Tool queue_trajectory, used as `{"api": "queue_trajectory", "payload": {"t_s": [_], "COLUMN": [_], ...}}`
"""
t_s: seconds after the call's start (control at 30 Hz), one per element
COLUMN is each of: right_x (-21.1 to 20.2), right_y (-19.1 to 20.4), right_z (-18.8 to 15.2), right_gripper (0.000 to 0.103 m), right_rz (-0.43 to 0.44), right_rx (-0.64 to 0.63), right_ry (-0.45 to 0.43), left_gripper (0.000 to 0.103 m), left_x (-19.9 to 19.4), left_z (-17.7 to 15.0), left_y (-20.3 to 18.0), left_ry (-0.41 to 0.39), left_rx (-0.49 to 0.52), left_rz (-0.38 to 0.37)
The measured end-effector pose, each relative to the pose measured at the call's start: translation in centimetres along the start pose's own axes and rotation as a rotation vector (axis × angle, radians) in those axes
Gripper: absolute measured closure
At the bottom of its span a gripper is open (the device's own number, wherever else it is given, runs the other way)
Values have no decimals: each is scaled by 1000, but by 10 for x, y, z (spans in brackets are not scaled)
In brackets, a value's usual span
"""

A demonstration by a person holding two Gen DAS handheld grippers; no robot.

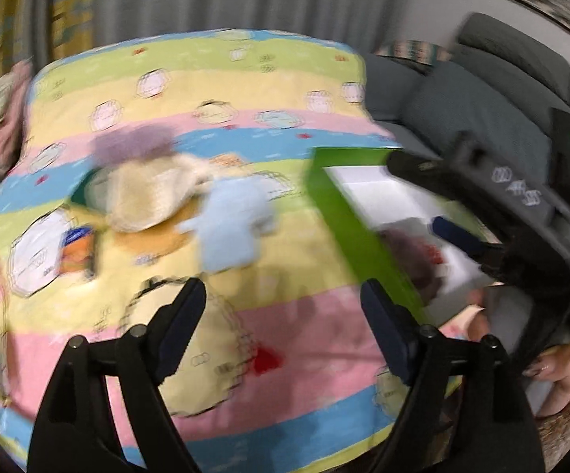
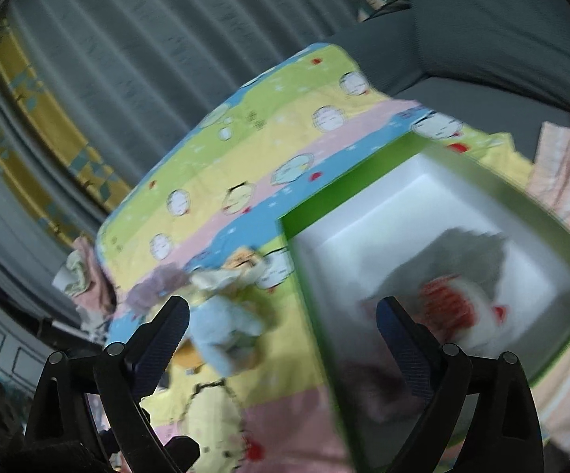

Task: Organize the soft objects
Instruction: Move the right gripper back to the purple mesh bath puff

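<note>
Already one red-and-white soft toy [image 2: 458, 307] lay inside the green box [image 2: 304, 193]; a pale blue plush [image 1: 233, 224] and cream one [image 1: 147, 197] waited on the striped blanket [image 1: 206, 79], both left gripper [image 1: 283, 307] and right gripper [image 2: 283, 323] spread, empty.

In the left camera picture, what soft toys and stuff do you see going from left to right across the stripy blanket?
Orange and blue packet → cream fluffy toy → light blue plush toy → green box with a grey and red toy inside.

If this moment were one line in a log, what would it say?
left gripper: open, empty | right gripper: open, empty | green box: one toy inside | blue toy: on blanket
</note>
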State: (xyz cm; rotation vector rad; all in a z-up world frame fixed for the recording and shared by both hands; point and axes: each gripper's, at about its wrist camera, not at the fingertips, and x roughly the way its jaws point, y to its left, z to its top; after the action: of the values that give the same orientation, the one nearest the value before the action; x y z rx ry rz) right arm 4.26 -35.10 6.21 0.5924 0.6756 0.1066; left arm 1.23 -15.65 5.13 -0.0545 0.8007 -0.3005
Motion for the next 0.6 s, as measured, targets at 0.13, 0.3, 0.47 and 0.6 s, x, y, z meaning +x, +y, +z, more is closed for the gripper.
{"api": "queue_trajectory", "payload": {"t_s": [0.13, 0.3, 0.47, 0.6], "right_x": [19, 55, 75, 103], "right_y": [27, 49, 97, 153], "right_z": [-18, -39, -51, -44], "right_gripper": [6, 6, 6, 6], "right_rz": [79, 104, 11, 55], "right_rx": [-22, -18, -165, -254], "right_ry": [52, 157, 193, 211], "left_gripper": [23, 23, 23, 23], "left_x": [-9, -10, 6, 14], "left_z": [-19, -40, -55, -59], "left_y": [59, 134, 189, 211], "left_ry": [18, 30, 33, 42], "left_rx": [-83, -229, -367, -437], "left_rz": [110, 189, 224, 255]}}
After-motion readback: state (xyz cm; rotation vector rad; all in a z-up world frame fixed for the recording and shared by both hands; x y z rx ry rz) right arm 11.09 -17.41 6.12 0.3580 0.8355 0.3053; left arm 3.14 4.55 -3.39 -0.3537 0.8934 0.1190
